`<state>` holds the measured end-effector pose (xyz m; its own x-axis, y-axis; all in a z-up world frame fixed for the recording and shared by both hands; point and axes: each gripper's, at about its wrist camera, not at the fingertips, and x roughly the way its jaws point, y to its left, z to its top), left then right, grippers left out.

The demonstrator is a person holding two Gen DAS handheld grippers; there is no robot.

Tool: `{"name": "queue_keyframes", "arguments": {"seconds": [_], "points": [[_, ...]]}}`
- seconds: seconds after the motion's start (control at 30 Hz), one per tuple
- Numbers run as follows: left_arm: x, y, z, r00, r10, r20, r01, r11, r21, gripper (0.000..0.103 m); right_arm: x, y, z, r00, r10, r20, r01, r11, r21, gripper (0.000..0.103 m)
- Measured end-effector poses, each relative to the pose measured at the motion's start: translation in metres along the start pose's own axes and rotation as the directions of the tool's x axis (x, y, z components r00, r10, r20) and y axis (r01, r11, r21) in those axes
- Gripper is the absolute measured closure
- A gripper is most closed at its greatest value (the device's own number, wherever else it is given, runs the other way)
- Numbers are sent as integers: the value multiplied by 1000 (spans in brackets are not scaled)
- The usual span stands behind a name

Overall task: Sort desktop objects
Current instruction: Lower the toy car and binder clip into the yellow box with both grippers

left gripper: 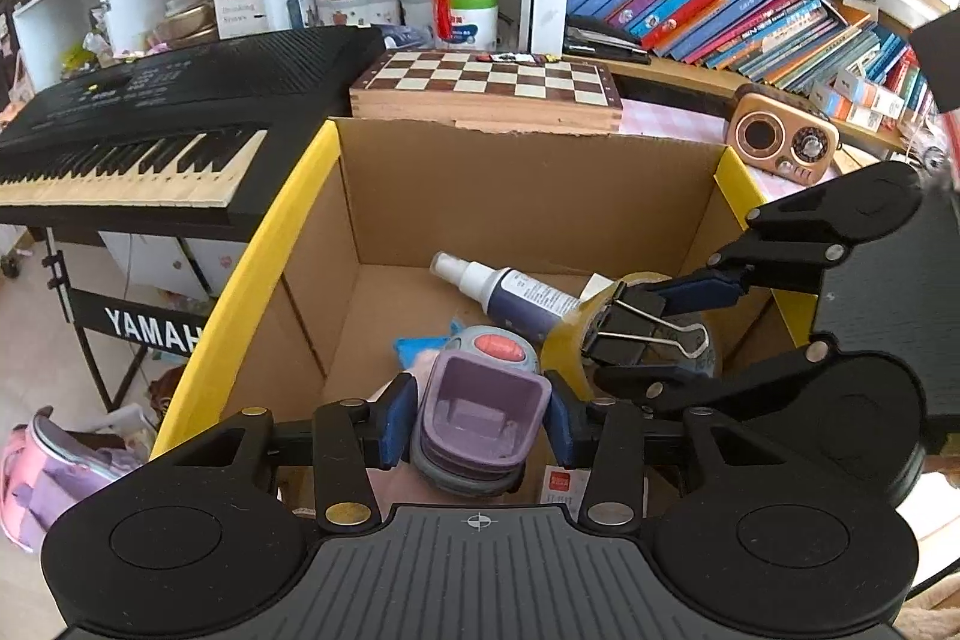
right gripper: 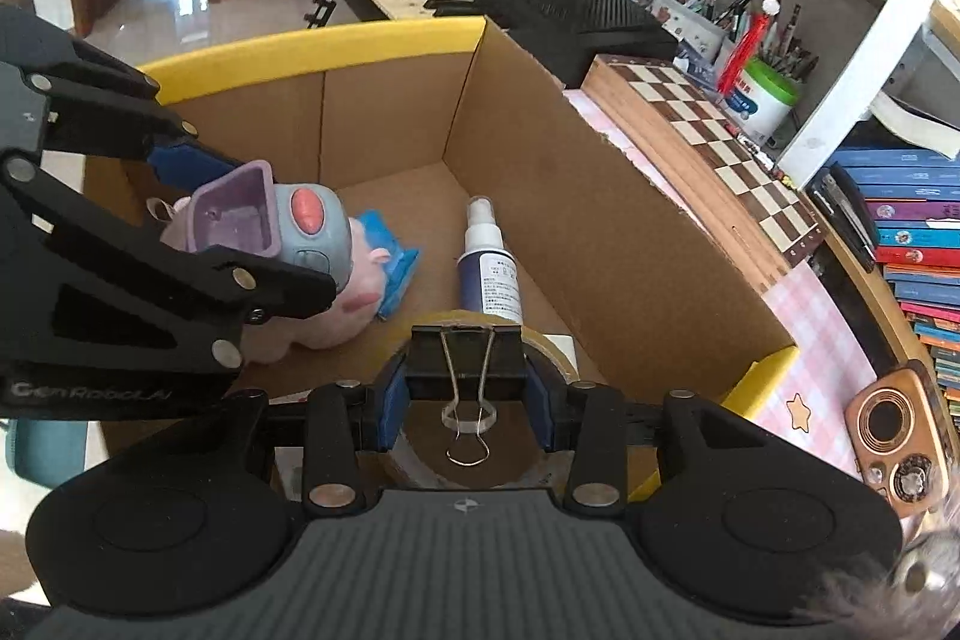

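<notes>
A cardboard box (left gripper: 528,196) in plain brown is seen, its rim edged in yellow at nine and three o'clock, and inside it a white-capped spray bottle (left gripper: 510,292) with a dark purple label, a pink plush toy (right gripper: 354,292) and a blue packet (right gripper: 393,256) are shown. Between blue pads (left gripper: 396,418) a lilac and grey gadget (left gripper: 480,412) with an orange-red button is gripped, and a black binder clip (right gripper: 462,358) with silver wire handles is seen over a yellowish tape roll (left gripper: 570,340). At twelve o'clock a brown-and-cream chequered chessboard (left gripper: 486,82) and a black keyboard (left gripper: 150,130) with black and white keys are found.
</notes>
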<state>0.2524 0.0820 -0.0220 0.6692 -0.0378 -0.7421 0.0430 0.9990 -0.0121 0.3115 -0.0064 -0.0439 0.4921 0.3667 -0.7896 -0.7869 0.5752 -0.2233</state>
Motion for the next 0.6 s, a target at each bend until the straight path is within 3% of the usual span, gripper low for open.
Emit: {"name": "queue_keyframes", "arguments": {"seconds": [0.6], "points": [[13,-4,7,1000,-4,-14,5,1000,19,58,9,-12,-1,1000,25,-16,-25,1000,-4,65]]}}
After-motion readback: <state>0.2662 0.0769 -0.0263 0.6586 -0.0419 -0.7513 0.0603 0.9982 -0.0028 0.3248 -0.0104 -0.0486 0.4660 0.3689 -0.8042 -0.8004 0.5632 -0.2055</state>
